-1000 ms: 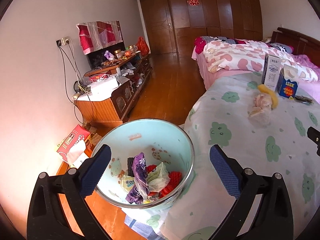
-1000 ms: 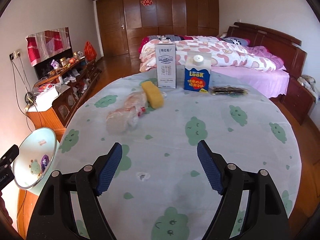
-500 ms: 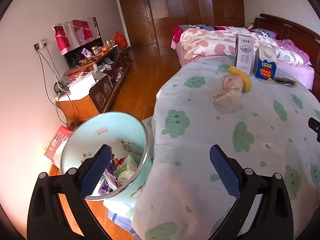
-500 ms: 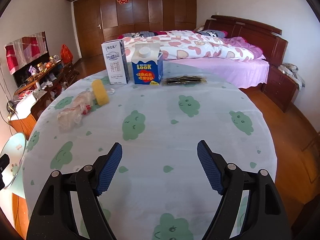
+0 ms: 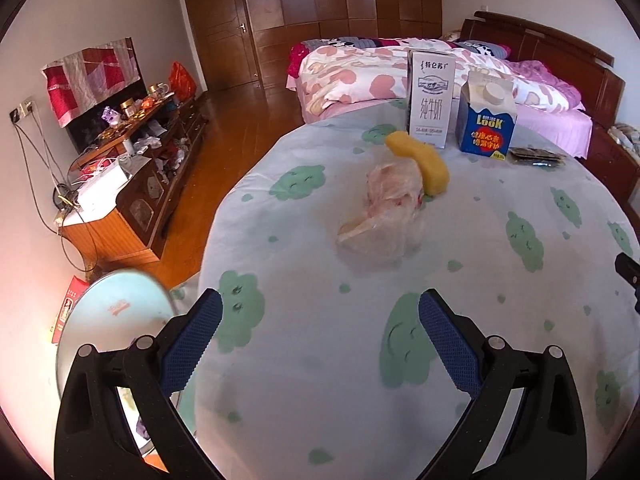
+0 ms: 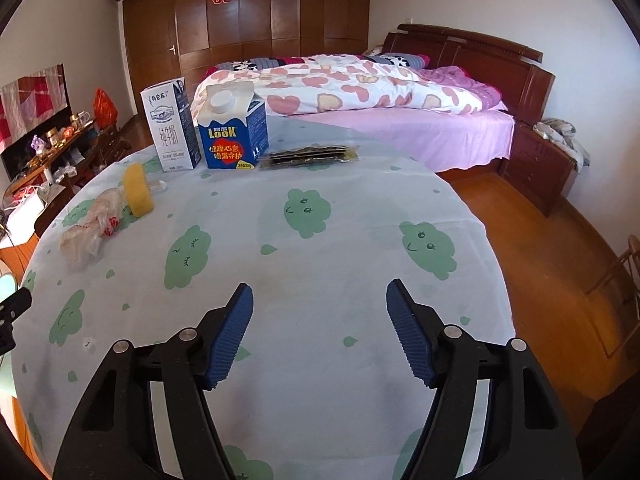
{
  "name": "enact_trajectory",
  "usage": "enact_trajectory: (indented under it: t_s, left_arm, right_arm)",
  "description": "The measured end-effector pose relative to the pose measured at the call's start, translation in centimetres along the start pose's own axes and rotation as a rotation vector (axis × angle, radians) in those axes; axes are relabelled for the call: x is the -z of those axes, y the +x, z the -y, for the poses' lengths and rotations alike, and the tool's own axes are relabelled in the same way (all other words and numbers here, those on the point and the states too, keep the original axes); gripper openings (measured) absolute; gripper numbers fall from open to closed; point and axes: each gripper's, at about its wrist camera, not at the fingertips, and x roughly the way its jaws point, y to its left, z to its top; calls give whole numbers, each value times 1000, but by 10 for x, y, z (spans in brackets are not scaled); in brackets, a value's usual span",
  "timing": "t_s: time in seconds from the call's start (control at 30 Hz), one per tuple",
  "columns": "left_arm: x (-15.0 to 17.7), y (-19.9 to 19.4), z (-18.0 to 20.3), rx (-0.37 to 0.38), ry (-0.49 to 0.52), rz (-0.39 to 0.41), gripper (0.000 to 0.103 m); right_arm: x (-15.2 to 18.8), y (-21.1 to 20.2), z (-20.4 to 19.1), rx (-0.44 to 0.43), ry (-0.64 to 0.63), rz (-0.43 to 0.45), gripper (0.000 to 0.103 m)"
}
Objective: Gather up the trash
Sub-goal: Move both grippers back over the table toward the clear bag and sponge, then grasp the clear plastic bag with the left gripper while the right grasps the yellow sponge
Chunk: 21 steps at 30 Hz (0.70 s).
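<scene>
Two spread claws, left claw (image 5: 320,312) facing crumpled plastic bag (image 5: 386,210), well apart

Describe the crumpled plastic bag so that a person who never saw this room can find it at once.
On the round table with the green cloud cloth, look toward its left side, in front of the two cartons. The crumpled plastic bag lies against the yellow sponge. It alone is clear, wrinkled and shapeless.

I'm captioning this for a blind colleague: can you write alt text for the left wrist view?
An open left gripper hovers over a round table with a green-patterned cloth, pointing toward a crumpled plastic bag and a yellow sponge. Behind them stand a white milk carton and a blue carton; a pale blue bin sits lower left.
</scene>
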Motion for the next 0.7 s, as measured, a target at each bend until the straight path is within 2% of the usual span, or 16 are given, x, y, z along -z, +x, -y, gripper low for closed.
enact_trajectory:
  t_s: [0.13, 0.23, 0.33, 0.4, 0.6, 0.7]
  left_arm:
    - [-29, 25, 20, 47, 20, 7, 92]
    - [-44, 45, 33, 55, 33, -4, 88]
    - [-50, 67, 37, 77, 12, -55, 75]
    - [-50, 77, 35, 85, -3, -81, 71]
    - [-43, 87, 18, 134, -67, -92, 37]
    - [-40, 77, 7, 144, -96, -69, 33]
  right_arm:
    - [-7, 5, 1, -8, -7, -3, 64]
    - [-13, 9, 0, -18, -6, -13, 64]
    - [-19, 14, -2, -29, -4, -29, 64]
    - [-22, 17, -4, -34, -7, -38, 64]
    - [-33, 32, -17, -55, -26, -58, 62]
    - [-42, 42, -31, -100, -32, -63, 59]
